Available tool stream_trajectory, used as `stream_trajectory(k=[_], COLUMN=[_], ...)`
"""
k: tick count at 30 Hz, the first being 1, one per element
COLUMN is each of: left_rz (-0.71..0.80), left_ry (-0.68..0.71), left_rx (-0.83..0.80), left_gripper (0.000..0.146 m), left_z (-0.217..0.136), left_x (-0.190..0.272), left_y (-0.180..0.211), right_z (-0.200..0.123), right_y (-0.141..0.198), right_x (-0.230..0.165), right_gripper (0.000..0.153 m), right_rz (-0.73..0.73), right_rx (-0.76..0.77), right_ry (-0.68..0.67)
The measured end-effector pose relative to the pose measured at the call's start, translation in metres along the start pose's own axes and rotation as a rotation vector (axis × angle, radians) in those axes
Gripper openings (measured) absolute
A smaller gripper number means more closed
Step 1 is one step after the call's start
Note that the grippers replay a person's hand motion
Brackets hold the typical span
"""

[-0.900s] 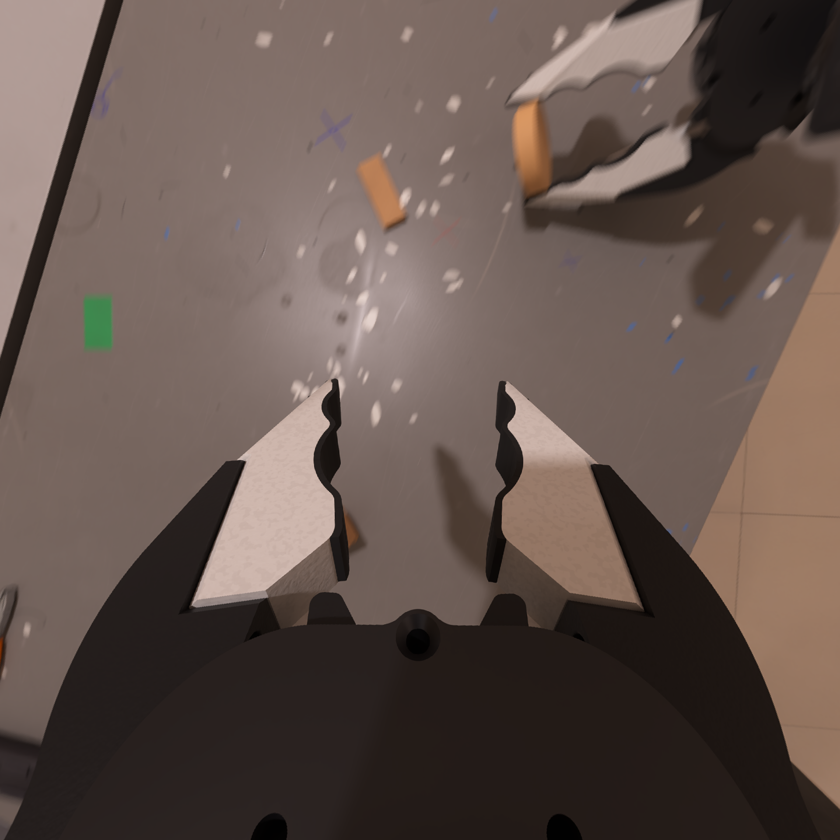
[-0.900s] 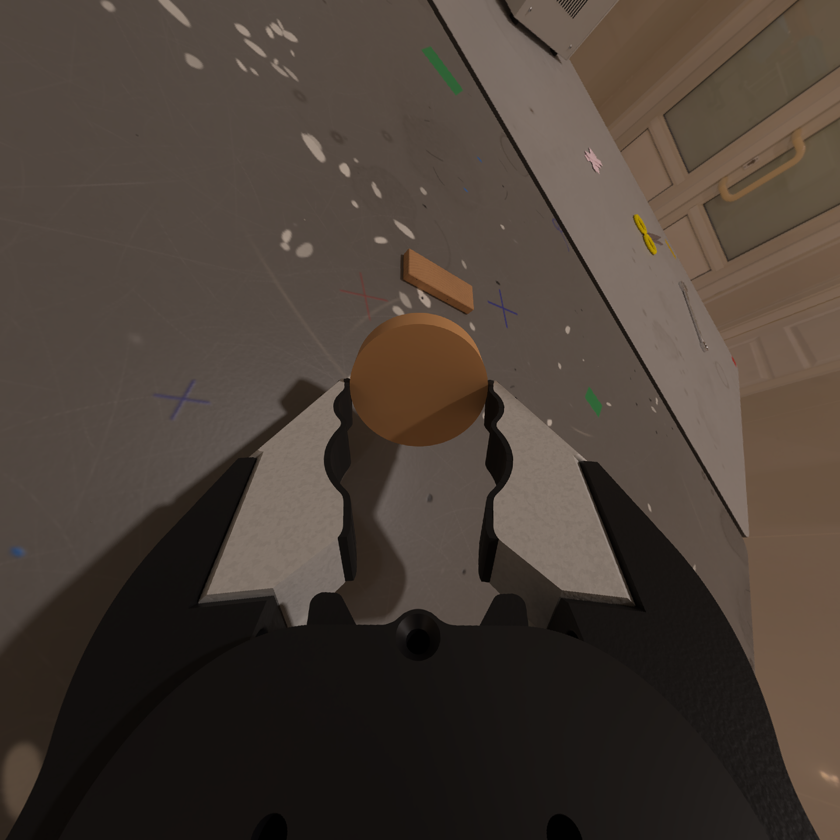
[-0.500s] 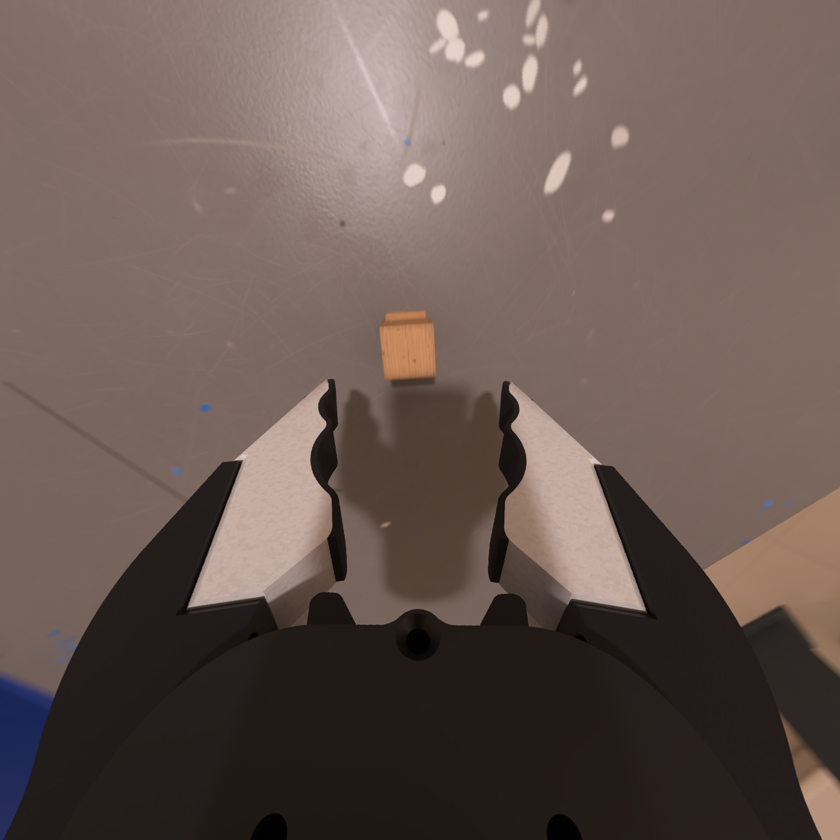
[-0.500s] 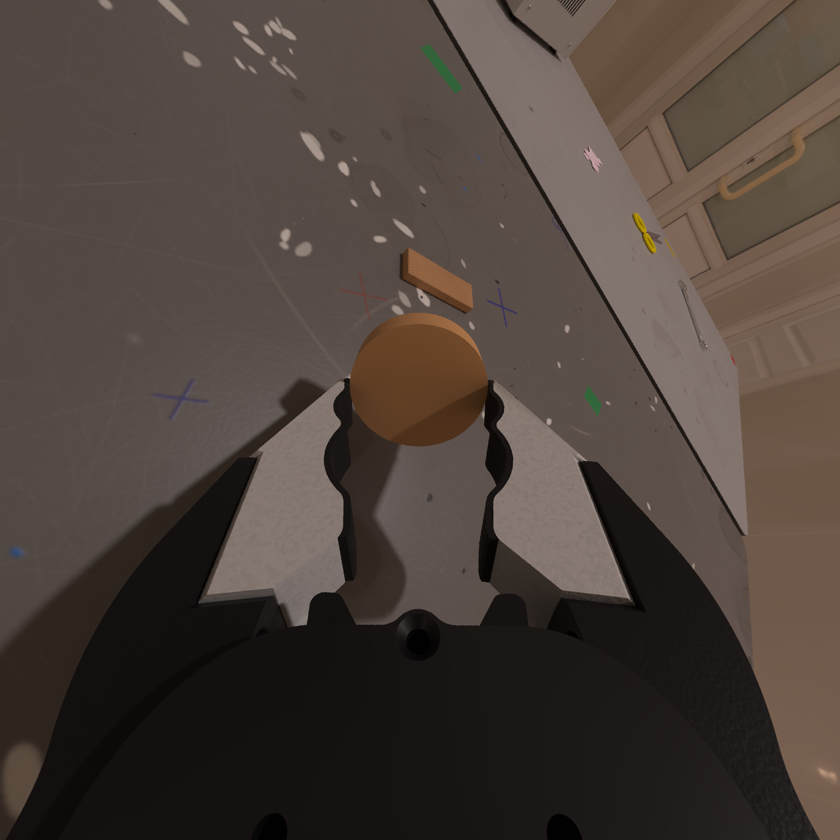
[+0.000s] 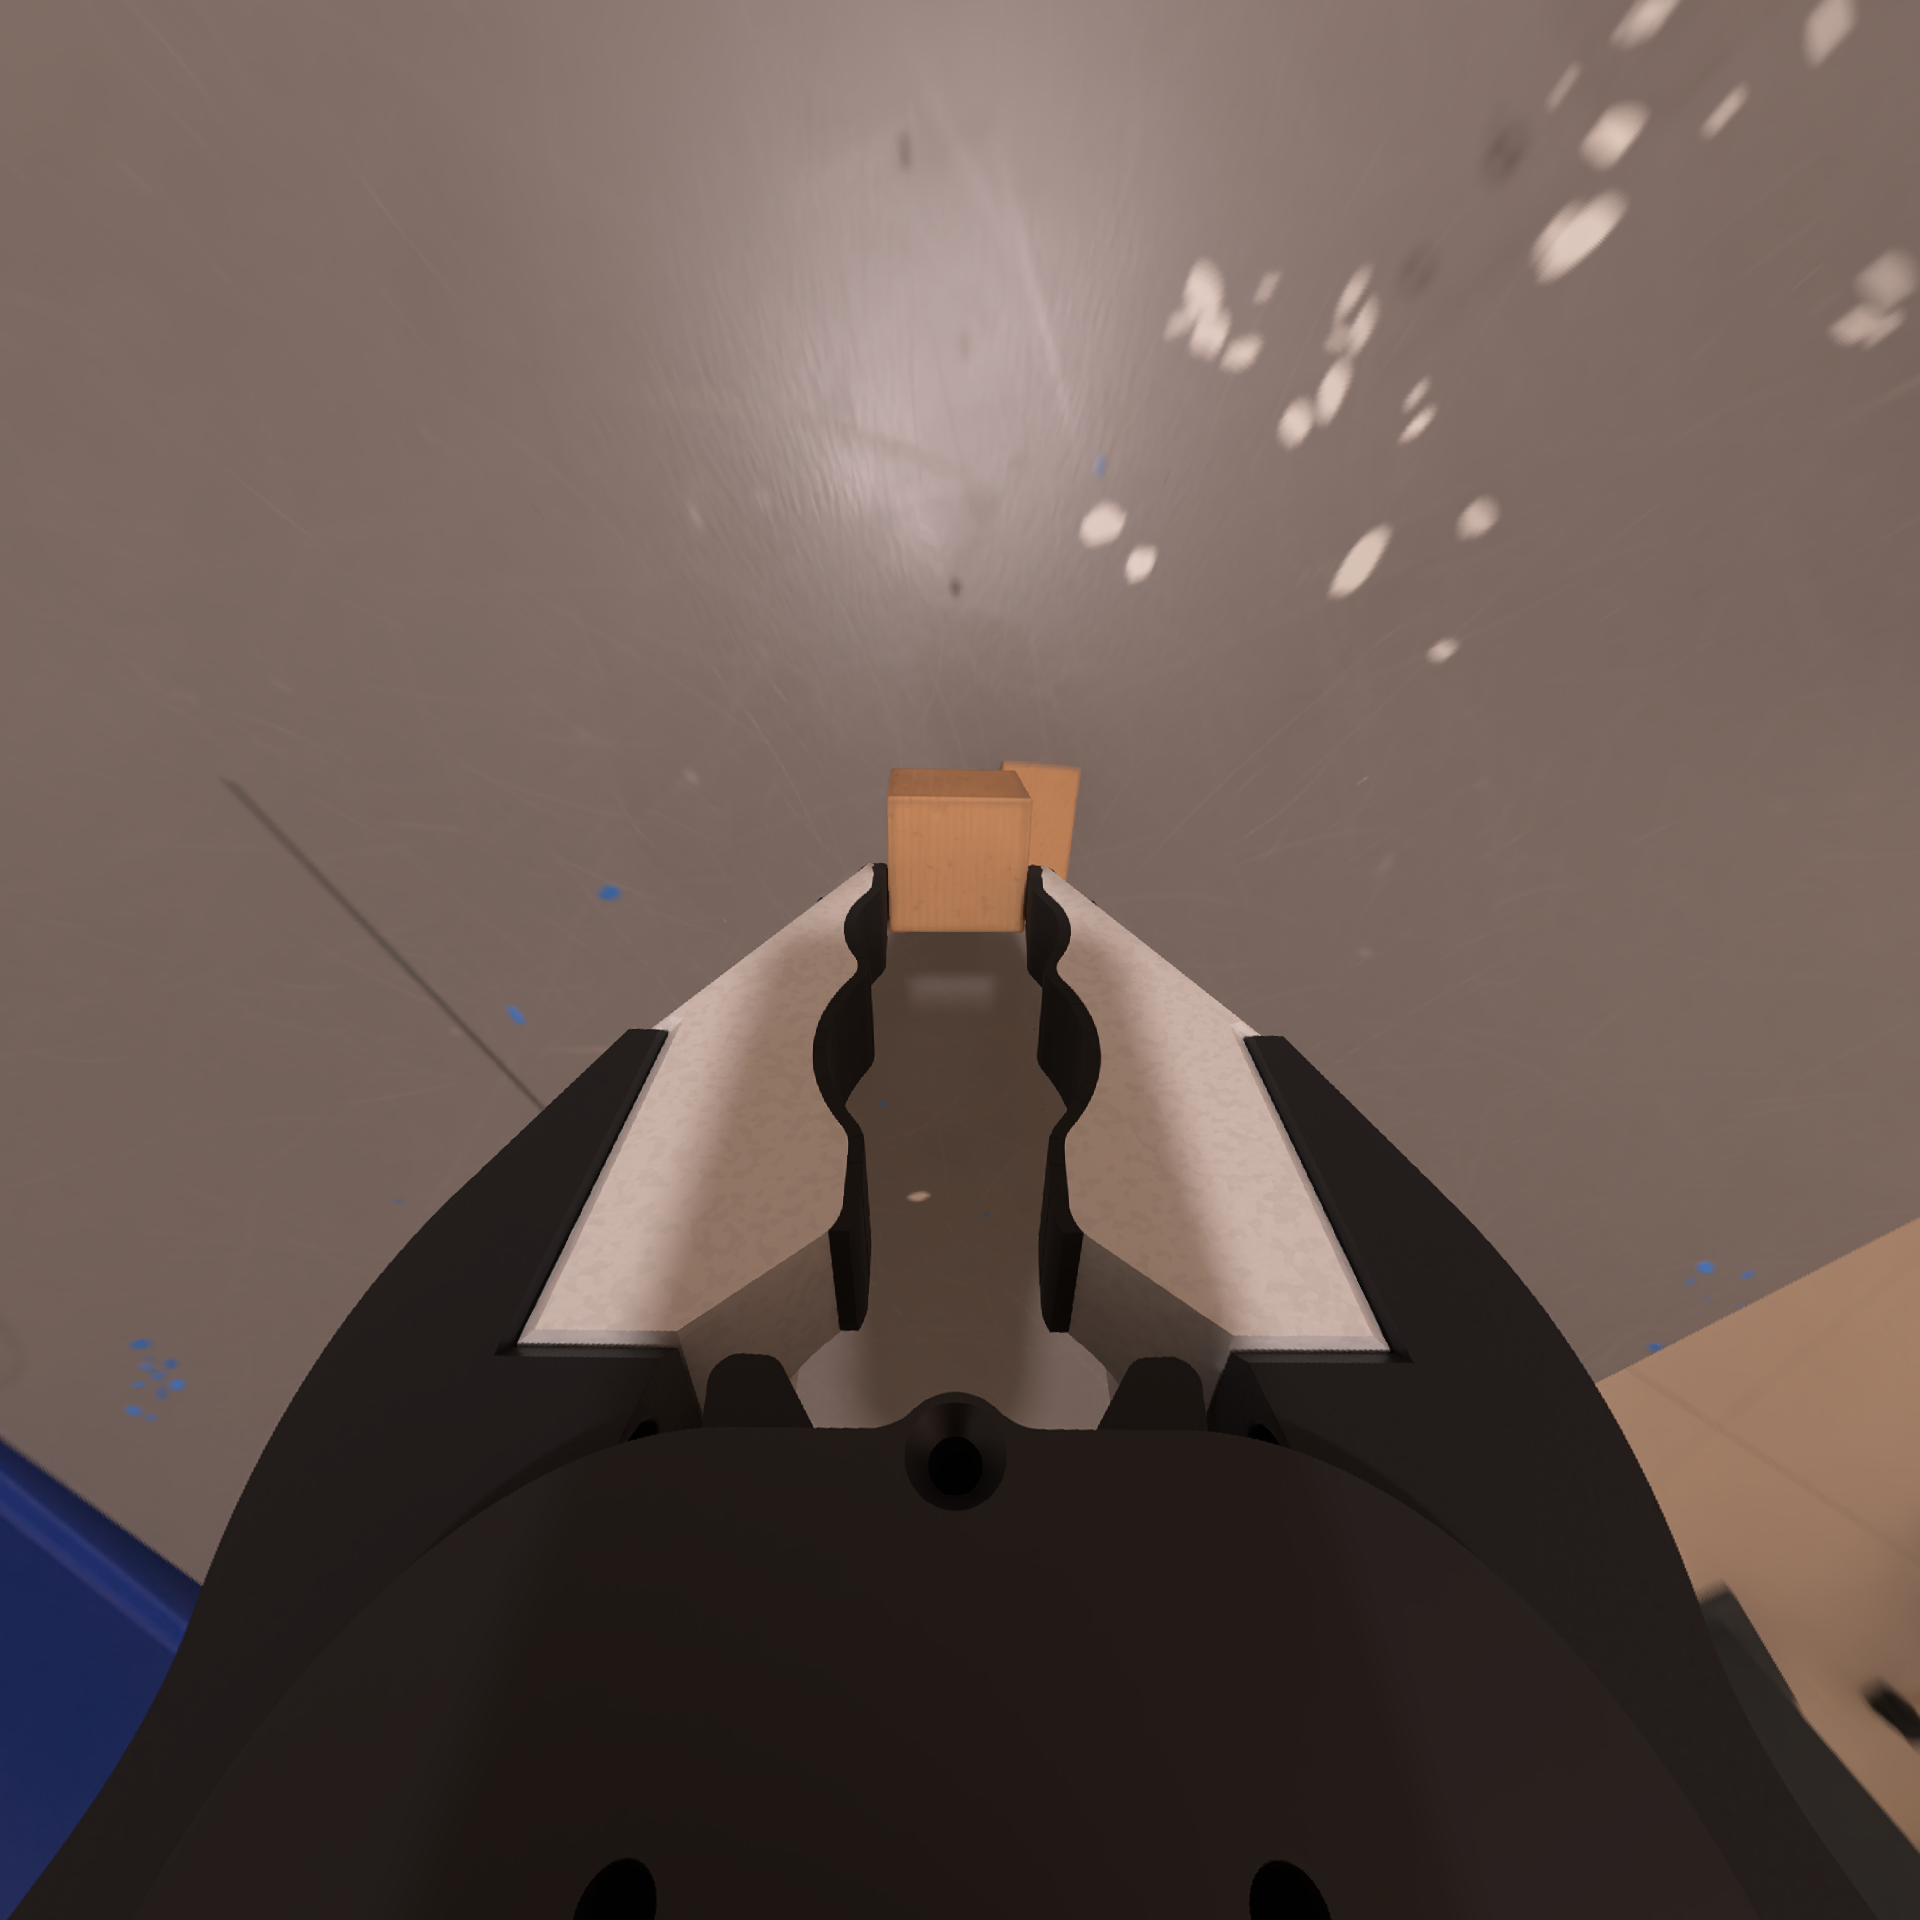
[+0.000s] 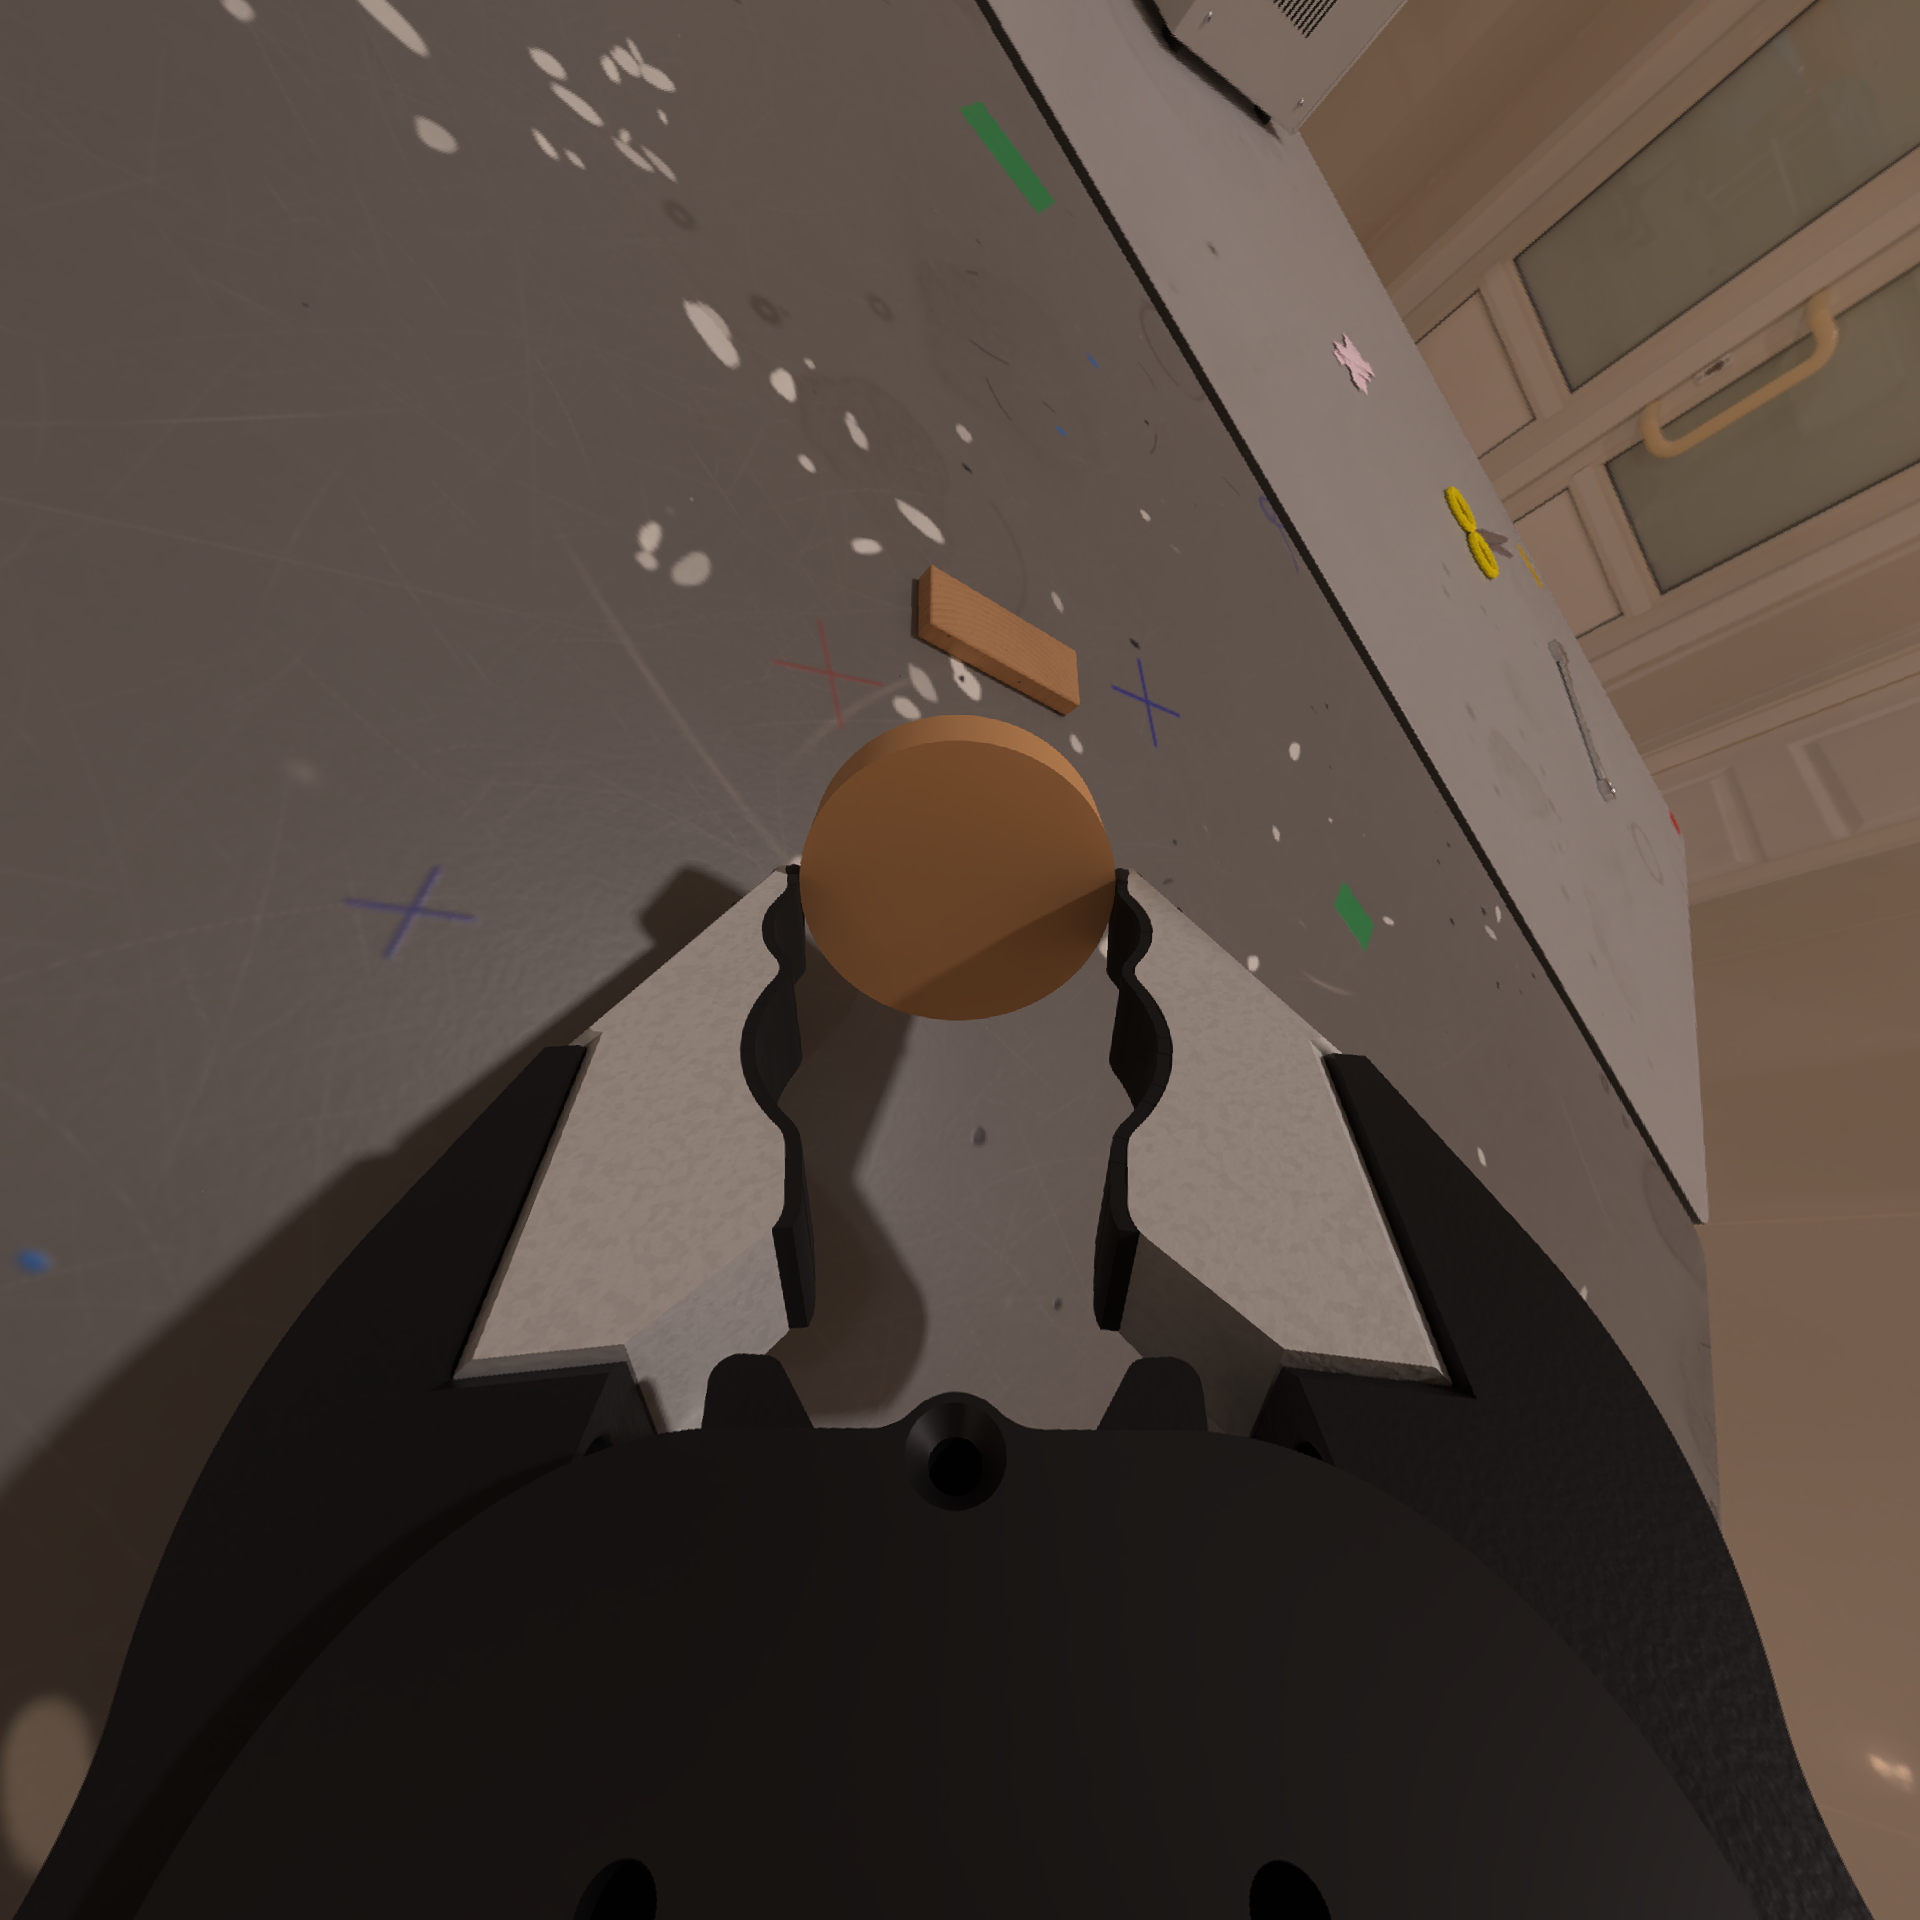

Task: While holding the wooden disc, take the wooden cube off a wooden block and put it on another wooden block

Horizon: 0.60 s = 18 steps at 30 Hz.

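Observation:
In the left wrist view, my left gripper [image 5: 956, 899] is shut on the small wooden cube [image 5: 956, 862], its fingertips pressed against the cube's two sides. A wooden block [image 5: 1047, 821] shows partly behind the cube on the right; I cannot tell whether the cube still rests on it. In the right wrist view, my right gripper [image 6: 956, 883] is shut on the round wooden disc [image 6: 956, 868] and holds it on edge above the grey table [image 6: 312, 520]. Another flat wooden block [image 6: 995, 639] lies on the table just beyond the disc.
A blue object [image 5: 62, 1579] sits at the lower left of the left wrist view, and the table edge with tan floor [image 5: 1766, 1371] at the lower right. In the right wrist view, the table's far edge runs diagonally, with green tape marks [image 6: 1006, 156], a yellow item [image 6: 1470, 530], a wrench [image 6: 1579, 717] and a grey box [image 6: 1247, 52].
My left gripper swung down to the cube, moved in around it and closed on its sides. My right gripper with the disc has stayed in place.

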<state>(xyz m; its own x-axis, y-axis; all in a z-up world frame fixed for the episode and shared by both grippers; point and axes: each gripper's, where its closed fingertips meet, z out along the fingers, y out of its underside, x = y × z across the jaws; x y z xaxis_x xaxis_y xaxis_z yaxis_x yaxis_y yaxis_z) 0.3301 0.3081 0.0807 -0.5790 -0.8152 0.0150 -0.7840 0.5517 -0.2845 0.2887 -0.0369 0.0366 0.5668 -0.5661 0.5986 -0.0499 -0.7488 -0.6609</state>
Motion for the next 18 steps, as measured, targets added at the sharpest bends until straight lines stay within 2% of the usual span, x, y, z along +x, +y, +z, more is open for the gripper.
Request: stream_trajectory(k=[2,4,7,10,13,18], left_rz=[0.024,0.096,0.114,0.135,0.184,0.226], left_ry=[0.003,0.069,0.106,0.166,0.187,0.094], left_rx=[0.116,0.243,0.305,0.291,0.197,0.056], left_gripper=[0.026,0.026,0.026,0.026,0.026,0.026], left_z=[-0.032,-0.058,-0.066,-0.044,0.001,0.072], left_x=[0.010,0.041,0.091,0.145,0.191,0.216], left_y=[-0.023,-0.053,-0.096,-0.136,-0.166,-0.195], right_z=[0.000,0.000,0.000,0.000,0.000,0.000], right_y=[0.000,0.000,0.000,0.000,0.000,0.000], right_x=[0.000,0.000,0.000,0.000,0.000,0.001], right_gripper=[0.059,0.059,0.059,0.059,0.059,0.059], right_rz=[0.000,-0.001,-0.002,-0.004,-0.002,-0.002], right_rx=[0.000,0.000,0.000,-0.002,-0.002,0.000], right_ry=[0.000,0.001,0.002,0.006,0.005,0.005])
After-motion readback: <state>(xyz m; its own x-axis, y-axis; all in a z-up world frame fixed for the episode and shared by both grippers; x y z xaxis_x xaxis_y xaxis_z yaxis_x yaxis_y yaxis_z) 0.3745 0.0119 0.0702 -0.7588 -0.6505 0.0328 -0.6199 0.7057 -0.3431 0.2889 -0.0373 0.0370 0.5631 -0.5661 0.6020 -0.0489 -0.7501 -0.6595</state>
